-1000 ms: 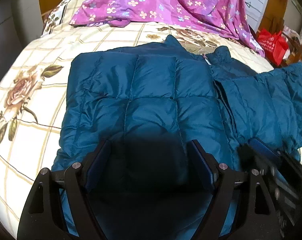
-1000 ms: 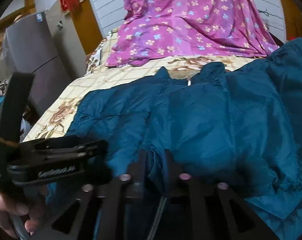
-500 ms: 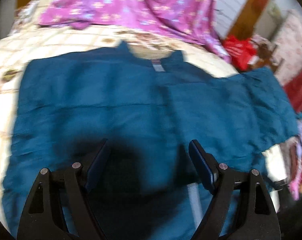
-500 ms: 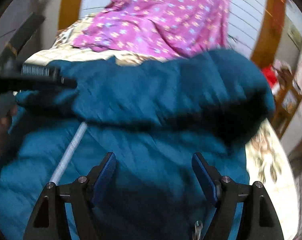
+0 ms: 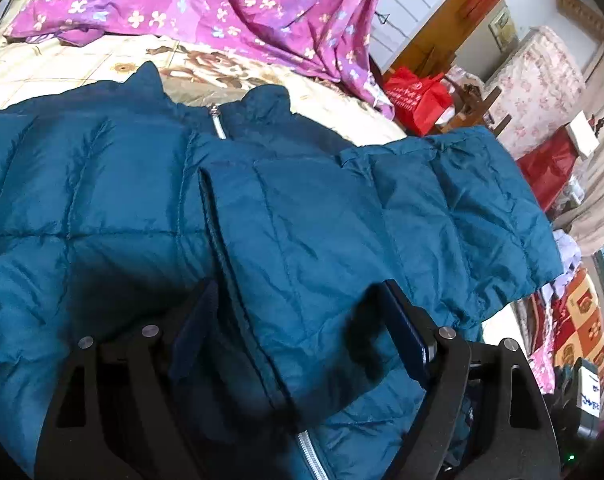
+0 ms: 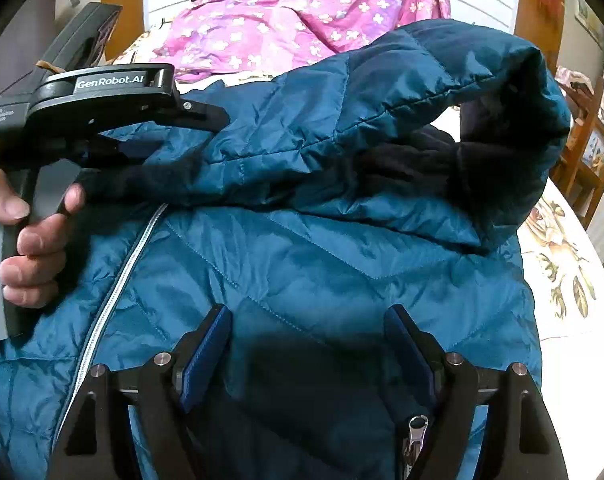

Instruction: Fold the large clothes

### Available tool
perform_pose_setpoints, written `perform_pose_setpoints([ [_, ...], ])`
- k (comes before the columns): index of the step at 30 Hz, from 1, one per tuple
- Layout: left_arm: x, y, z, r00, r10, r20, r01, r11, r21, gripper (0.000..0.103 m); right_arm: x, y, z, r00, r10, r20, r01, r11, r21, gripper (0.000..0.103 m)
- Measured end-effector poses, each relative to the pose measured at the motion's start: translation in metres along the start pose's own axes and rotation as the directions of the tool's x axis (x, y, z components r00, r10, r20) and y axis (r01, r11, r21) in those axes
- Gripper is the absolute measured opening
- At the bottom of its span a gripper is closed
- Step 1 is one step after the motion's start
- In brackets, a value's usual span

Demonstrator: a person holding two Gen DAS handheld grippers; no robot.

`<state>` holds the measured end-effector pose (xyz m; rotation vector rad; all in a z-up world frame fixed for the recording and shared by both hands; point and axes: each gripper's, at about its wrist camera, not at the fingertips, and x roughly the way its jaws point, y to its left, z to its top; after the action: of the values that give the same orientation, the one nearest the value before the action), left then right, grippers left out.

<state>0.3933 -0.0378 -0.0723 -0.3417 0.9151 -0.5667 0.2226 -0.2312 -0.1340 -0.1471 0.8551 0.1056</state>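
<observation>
With both the left claw point(image 5: 298, 328) and right claw point(image 6: 307, 344) spread and empty, the right just released, we press the sleeve point(image 6: 381, 120) ahead flat onto the jacket point(image 6: 302, 264).

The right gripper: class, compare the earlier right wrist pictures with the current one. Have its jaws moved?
Yes. The right gripper was pinched on the teal jacket; its jaws have just been opening and now stand apart, nothing clamped, the jacket lying under them.

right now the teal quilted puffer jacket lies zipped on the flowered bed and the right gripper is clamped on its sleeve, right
Not quite. The right gripper is open, its jaws just opened and clamp nothing, as the right wrist view shows. The teal quilted puffer jacket does lie zipped on the flowered bed.
</observation>
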Motion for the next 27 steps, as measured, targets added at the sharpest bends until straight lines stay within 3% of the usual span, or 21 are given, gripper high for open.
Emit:
perform_pose_setpoints([
  [1,-0.001,0.0,0.0,1.0,-0.006,0.011,0.006,1.0,-0.001,0.073,0.0,0.0,0.0,1.0,0.003,-0.002,-0.003,1.0,0.0,0.078],
  [3,-0.002,0.002,0.001,1.0,-0.001,0.016,0.001,1.0,-0.009,0.044,-0.003,-0.002,-0.004,1.0,0.005,-0.003,-0.005,1.0,0.002,0.078],
  [5,-0.004,0.003,0.0,1.0,0.003,0.025,-0.003,1.0,-0.016,0.031,-0.002,-0.002,-0.002,1.0,0.004,-0.007,-0.004,1.0,0.001,0.079],
  [8,-0.006,-0.001,-0.002,0.999,0.014,0.035,-0.015,1.0,0.014,0.021,-0.001,-0.002,-0.004,1.0,-0.005,-0.01,0.005,1.0,0.003,0.082],
  [13,-0.02,-0.014,-0.002,0.994,0.038,0.103,-0.047,0.996,0.08,0.013,0.0,-0.002,-0.006,1.0,-0.005,-0.015,0.005,1.0,0.013,0.085],
  [18,-0.052,-0.018,0.003,0.981,0.071,0.183,-0.089,0.992,0.088,0.006,0.007,-0.006,-0.002,1.0,-0.004,-0.02,0.004,1.0,0.018,0.088],
  [23,-0.12,0.001,0.01,0.951,0.1,0.291,-0.12,0.991,0.054,0.006,0.01,-0.013,0.001,1.0,-0.007,-0.021,0.007,1.0,0.02,0.088],
  [27,-0.14,0.034,0.01,0.938,0.145,0.315,-0.146,0.989,-0.02,0.006,0.009,-0.011,0.001,1.0,-0.022,-0.003,0.022,0.999,0.034,0.088],
])
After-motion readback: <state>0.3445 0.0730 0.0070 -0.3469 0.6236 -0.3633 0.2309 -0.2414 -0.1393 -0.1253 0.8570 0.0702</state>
